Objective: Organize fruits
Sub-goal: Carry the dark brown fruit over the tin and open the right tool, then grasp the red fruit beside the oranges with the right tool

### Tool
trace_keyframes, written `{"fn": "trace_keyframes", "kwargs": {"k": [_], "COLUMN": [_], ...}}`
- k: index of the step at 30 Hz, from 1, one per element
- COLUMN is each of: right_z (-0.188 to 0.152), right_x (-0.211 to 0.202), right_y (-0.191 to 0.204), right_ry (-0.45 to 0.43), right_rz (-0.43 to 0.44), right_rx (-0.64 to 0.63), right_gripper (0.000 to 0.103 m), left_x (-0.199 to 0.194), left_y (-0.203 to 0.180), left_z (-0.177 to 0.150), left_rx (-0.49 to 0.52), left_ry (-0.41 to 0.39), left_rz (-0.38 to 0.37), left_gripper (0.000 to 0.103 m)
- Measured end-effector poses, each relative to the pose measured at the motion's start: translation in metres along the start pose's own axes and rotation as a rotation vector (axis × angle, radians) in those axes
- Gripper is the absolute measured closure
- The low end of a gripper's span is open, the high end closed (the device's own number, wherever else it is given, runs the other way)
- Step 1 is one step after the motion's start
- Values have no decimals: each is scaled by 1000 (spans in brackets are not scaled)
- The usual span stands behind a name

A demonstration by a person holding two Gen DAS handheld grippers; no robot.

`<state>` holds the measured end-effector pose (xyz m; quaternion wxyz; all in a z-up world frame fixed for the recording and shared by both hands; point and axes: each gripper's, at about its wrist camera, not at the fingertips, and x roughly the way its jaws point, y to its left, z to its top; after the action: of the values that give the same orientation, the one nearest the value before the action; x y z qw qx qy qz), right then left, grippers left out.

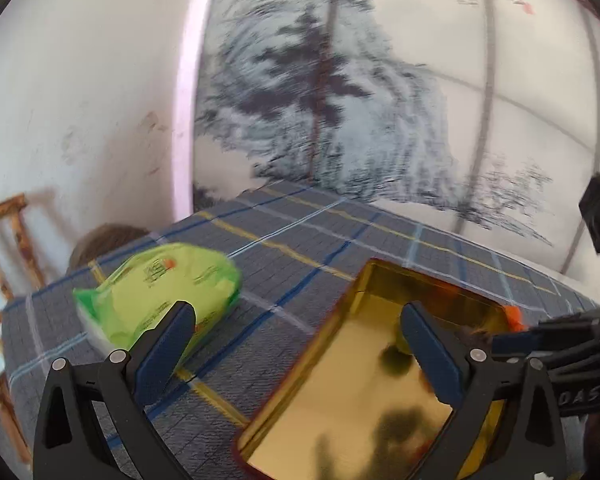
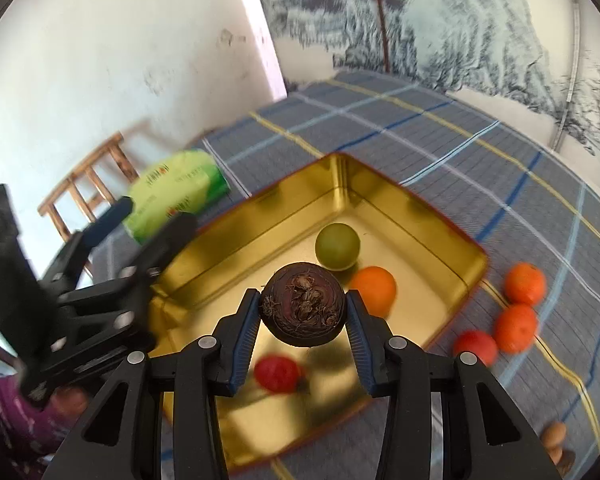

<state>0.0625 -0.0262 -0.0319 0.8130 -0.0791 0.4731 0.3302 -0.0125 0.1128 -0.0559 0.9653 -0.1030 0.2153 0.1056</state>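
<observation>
Right gripper [image 2: 303, 316] fingers clamp a dark brown water chestnut [image 2: 302, 304] above the gold tin [image 2: 416, 220]; left gripper [image 1: 296, 344] fingers spread wide, empty.

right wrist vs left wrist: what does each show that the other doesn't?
Right wrist only: the right gripper shut on a dark brown round fruit above the gold tin; a green fruit, an orange and a red fruit in the tin; three orange-red fruits on the cloth beside it.

Left wrist only: the left gripper seen from behind, open and empty.

Both: the tin, green packet, plaid tablecloth.
</observation>
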Motion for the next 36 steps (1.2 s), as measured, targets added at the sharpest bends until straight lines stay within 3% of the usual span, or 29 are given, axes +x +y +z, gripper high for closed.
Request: {"fn": "trace_keyframes", "kwargs": {"k": [10, 15, 19, 22, 26, 30, 36], "right_z": [25, 32, 33, 21, -12, -52, -83], "right_x": [45, 47, 31, -7, -55, -80, -83], "right_y": [5, 5, -5, -20, -51, -82, -85], "right_ry": [97, 78, -17, -145, -236, -200, -138], "right_rz": [10, 28, 64, 72, 29, -95, -170], "right_rx": [-4, 19, 69, 109, 162, 187, 151], "right_gripper": [59, 59, 59, 59, 58, 58, 58], "left_x": [-3, -2, -1, 2, 3, 3, 5], "left_y": [9, 12, 13, 12, 11, 11, 11], "left_z": [-1, 0, 0, 0, 0, 0, -1], "left_rx": [-50, -66, -68, -69, -69, -68, -67], "left_ry": [-2, 8, 12, 25, 29, 29, 33], "left_rz": [15, 30, 31, 31, 31, 33, 41], "left_gripper": [1, 1, 1, 1, 1, 1, 1]}}
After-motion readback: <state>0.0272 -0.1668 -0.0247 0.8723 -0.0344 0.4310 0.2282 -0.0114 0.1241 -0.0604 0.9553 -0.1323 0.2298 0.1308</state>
